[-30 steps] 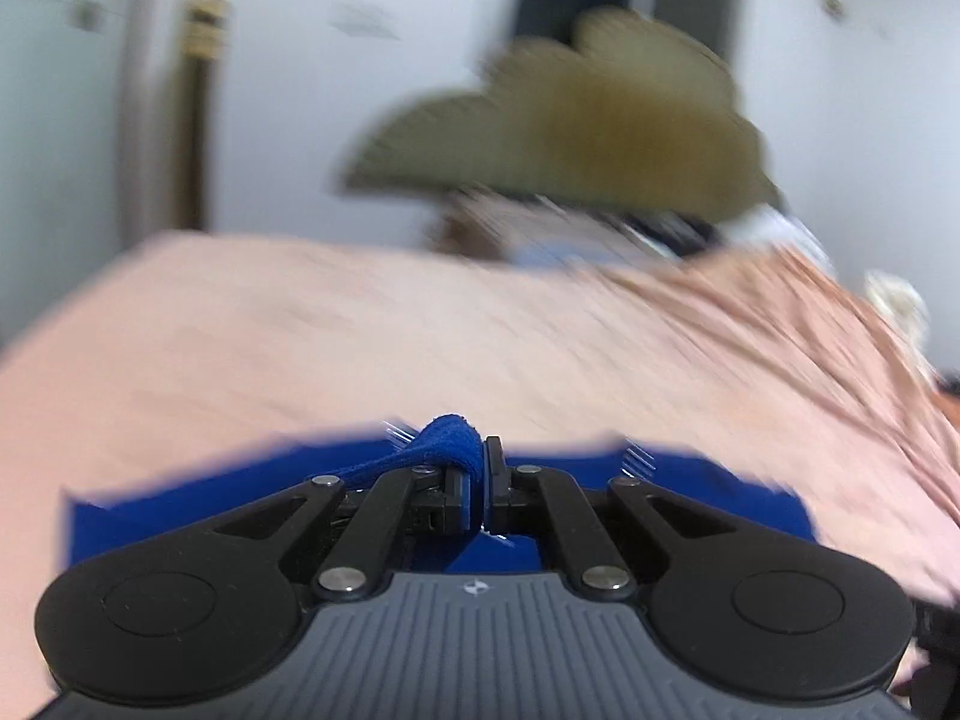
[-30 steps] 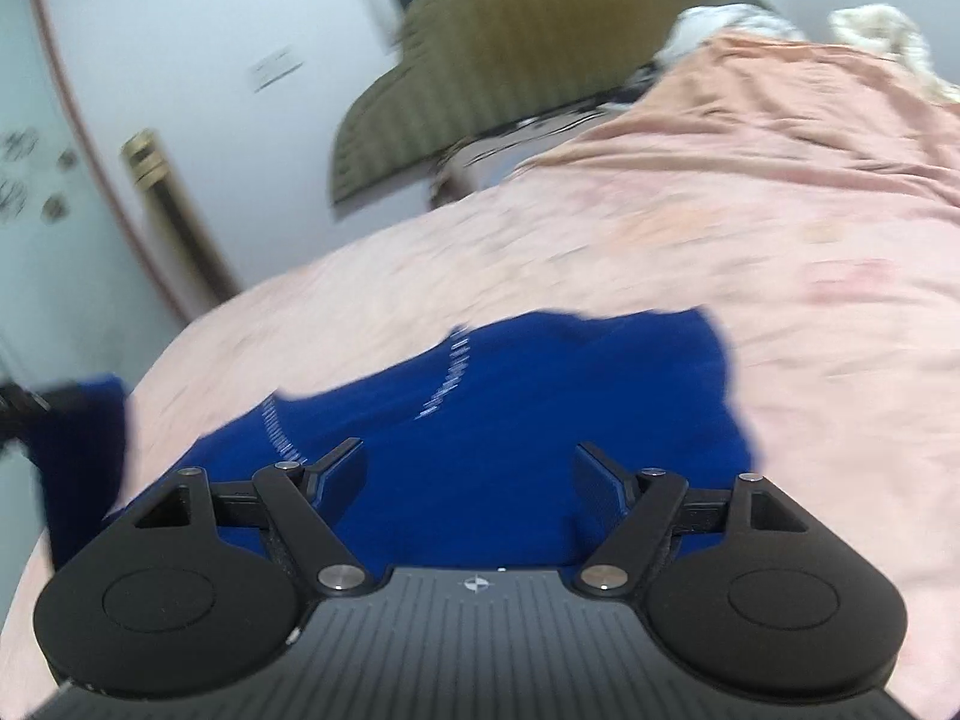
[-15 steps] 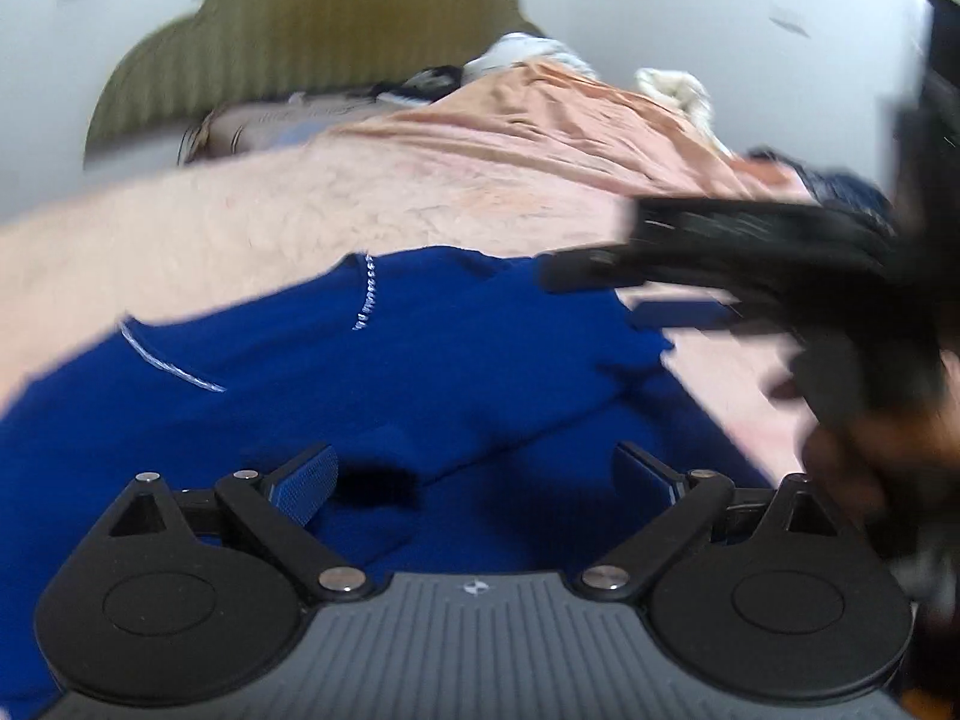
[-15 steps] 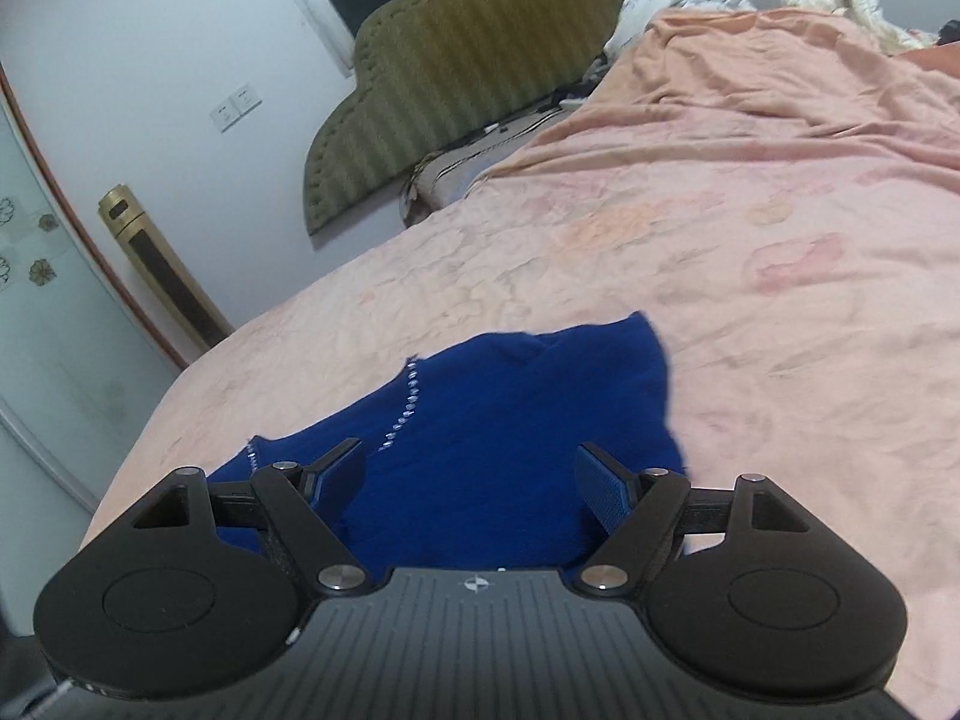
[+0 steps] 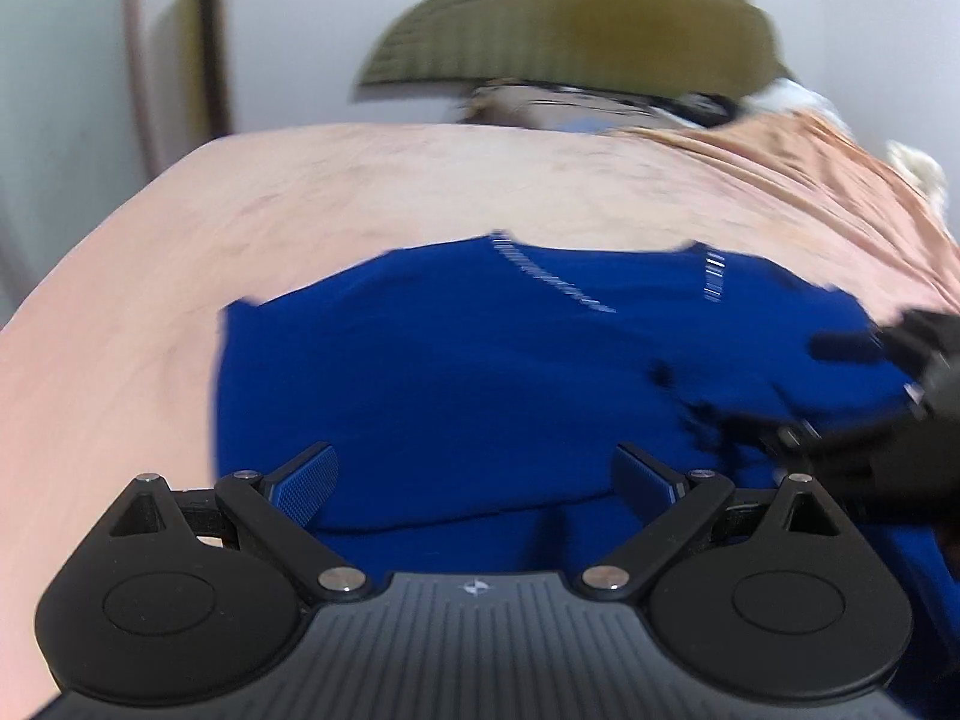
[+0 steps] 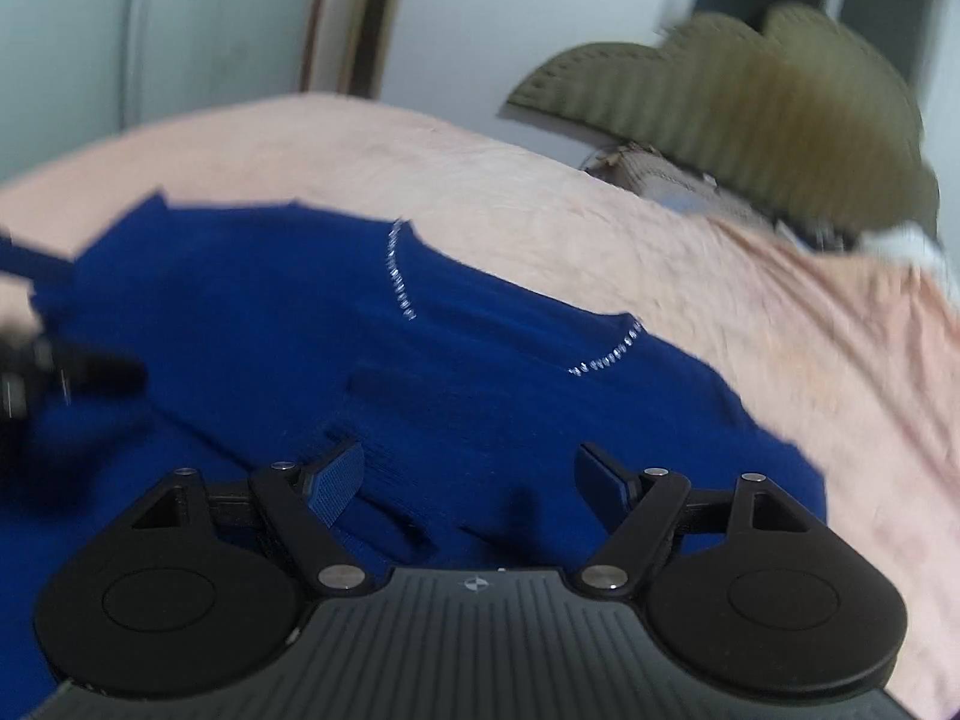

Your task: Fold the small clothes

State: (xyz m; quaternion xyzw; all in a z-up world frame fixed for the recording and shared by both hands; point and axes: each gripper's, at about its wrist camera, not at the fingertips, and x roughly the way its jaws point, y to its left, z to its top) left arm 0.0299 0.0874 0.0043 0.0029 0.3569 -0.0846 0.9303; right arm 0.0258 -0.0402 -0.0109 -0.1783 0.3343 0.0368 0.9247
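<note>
Blue top [image 5: 456, 372] lies spread on pink bedsheet [image 5: 372, 186], neckline toward headboard [image 5: 588, 18]. Left gripper [image 5: 474, 474] and right gripper [image 6: 468, 474] both wide apart, nothing btwn jaws, over near hem. Step: between folds, regrasp. Next: pinch an edge, fold across.

Garment [image 5: 480, 372] on bedsheet [image 5: 420, 180], lying before both grippers; left gripper [image 5: 474, 474] at its near edge, right gripper [image 6: 468, 474] over it to the right; headboard [image 5: 576, 18] behind the bed, against the wall [image 5: 288, 30]
</note>
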